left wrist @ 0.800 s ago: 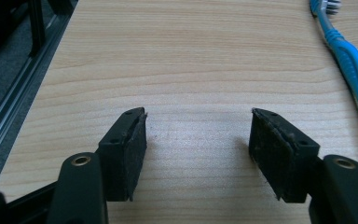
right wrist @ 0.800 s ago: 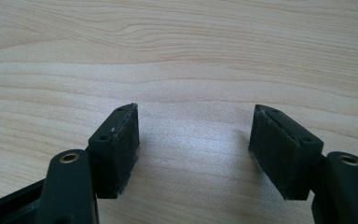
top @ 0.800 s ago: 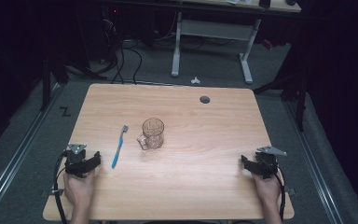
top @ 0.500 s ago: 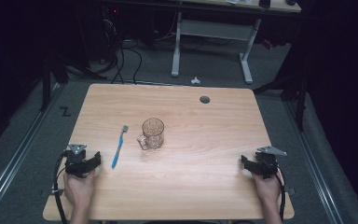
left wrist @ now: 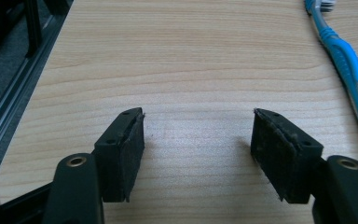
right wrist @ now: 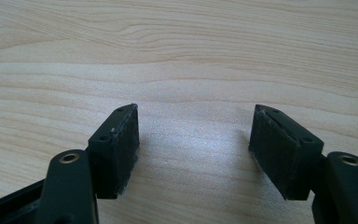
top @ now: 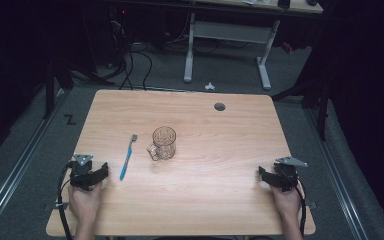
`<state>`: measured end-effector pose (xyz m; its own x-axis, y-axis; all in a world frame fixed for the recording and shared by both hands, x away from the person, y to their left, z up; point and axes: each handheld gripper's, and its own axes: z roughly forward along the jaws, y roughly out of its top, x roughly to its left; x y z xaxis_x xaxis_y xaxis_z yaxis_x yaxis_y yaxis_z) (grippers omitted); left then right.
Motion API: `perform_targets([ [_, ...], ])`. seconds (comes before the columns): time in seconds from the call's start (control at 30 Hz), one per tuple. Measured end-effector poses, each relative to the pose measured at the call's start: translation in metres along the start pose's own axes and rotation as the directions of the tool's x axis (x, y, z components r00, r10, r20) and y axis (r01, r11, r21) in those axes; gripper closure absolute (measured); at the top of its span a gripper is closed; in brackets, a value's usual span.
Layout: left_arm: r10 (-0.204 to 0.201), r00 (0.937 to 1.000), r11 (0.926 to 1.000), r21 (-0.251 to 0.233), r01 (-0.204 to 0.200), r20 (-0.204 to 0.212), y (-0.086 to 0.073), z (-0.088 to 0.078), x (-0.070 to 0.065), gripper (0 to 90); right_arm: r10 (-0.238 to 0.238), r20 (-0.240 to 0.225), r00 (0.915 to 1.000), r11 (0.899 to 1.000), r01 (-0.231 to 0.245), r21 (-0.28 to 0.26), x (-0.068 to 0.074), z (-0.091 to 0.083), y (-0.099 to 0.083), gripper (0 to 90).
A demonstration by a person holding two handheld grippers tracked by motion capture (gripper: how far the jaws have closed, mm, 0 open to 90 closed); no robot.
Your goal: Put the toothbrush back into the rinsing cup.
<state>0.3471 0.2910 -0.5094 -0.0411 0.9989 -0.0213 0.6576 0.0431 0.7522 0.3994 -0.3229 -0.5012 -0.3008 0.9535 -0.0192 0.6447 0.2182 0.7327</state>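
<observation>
A clear glass mug (top: 163, 143) stands upright near the middle of the wooden table (top: 220, 200). Left of it lies a blue toothbrush (top: 127, 156), bristles at the far end. My left gripper (top: 102, 171) rests on the table near the front left, just left of the toothbrush, held by a hand. In the left gripper view my left gripper (left wrist: 198, 116) stands open over bare wood, with the toothbrush (left wrist: 347, 60) at the right edge. My right gripper (top: 261, 175) rests at the front right, far from the mug. In the right gripper view my right gripper (right wrist: 196, 112) is open with nothing between its pads.
A round cable hole (top: 220, 106) sits in the table's far right part. Beyond the table stand a white desk frame (top: 227, 37) and cables on a dark floor. A metal rail (top: 20, 165) runs along the table's left side.
</observation>
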Motion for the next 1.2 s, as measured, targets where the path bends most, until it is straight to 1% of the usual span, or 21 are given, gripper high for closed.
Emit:
perform_targets([
  [0.23, 0.001, 1.0000, 1.0000, 0.002, -0.001, 0.005, 0.000, 0.000, 0.000, 33.8, 0.002, -0.001, 1.0000, 1.000, -0.002, 0.000, 0.000, 0.000, 0.000, 33.2],
  [0.37, -0.002, 0.9999, 1.0000, 0.000, 0.002, 0.016, 0.000, 0.000, 0.001, 33.9, 0.000, -0.001, 1.0000, 1.000, 0.000, 0.000, 0.000, 0.000, 0.000, 33.2],
  [0.5, 0.021, 0.9996, 0.9998, 0.003, -0.021, 0.021, 0.000, -0.001, 0.000, 34.8, 0.004, -0.003, 1.0000, 1.000, -0.004, 0.000, 0.000, 0.000, 0.000, 33.3],
  [0.67, 0.029, 0.9992, 0.9996, 0.006, -0.029, 0.027, -0.001, -0.003, -0.001, 37.7, 0.004, -0.002, 1.0000, 1.000, -0.004, 0.001, 0.000, 0.000, 0.000, 33.2],
  [0.77, 0.033, 0.9987, 0.9993, 0.018, -0.034, 0.038, -0.001, -0.005, 0.000, 39.6, 0.004, -0.003, 1.0000, 1.000, -0.004, 0.000, 0.000, 0.000, 0.000, 33.3],
  [0.83, 0.040, 0.9983, 0.9988, 0.025, -0.041, 0.042, -0.001, -0.007, 0.001, 39.7, 0.005, -0.001, 1.0000, 1.000, -0.005, 0.000, 0.000, 0.000, 0.000, 33.3],
  [0.93, 0.038, 0.9983, 0.9990, 0.021, -0.039, 0.043, -0.001, -0.009, 0.002, 39.6, 0.004, -0.001, 1.0000, 1.000, -0.004, 0.000, 0.000, 0.000, 0.000, 33.3],
  [1.07, 0.055, 0.9964, 0.9984, 0.012, -0.056, 0.065, 0.000, -0.013, 0.003, 38.9, 0.004, -0.001, 1.0000, 1.000, -0.004, 0.000, 0.000, 0.000, 0.000, 33.2],
  [1.2, 0.089, 0.9934, 0.9961, -0.007, -0.088, 0.073, 0.001, -0.018, 0.001, 38.9, 0.003, -0.001, 1.0000, 1.000, -0.003, 0.000, 0.000, 0.000, 0.000, 33.2],
])
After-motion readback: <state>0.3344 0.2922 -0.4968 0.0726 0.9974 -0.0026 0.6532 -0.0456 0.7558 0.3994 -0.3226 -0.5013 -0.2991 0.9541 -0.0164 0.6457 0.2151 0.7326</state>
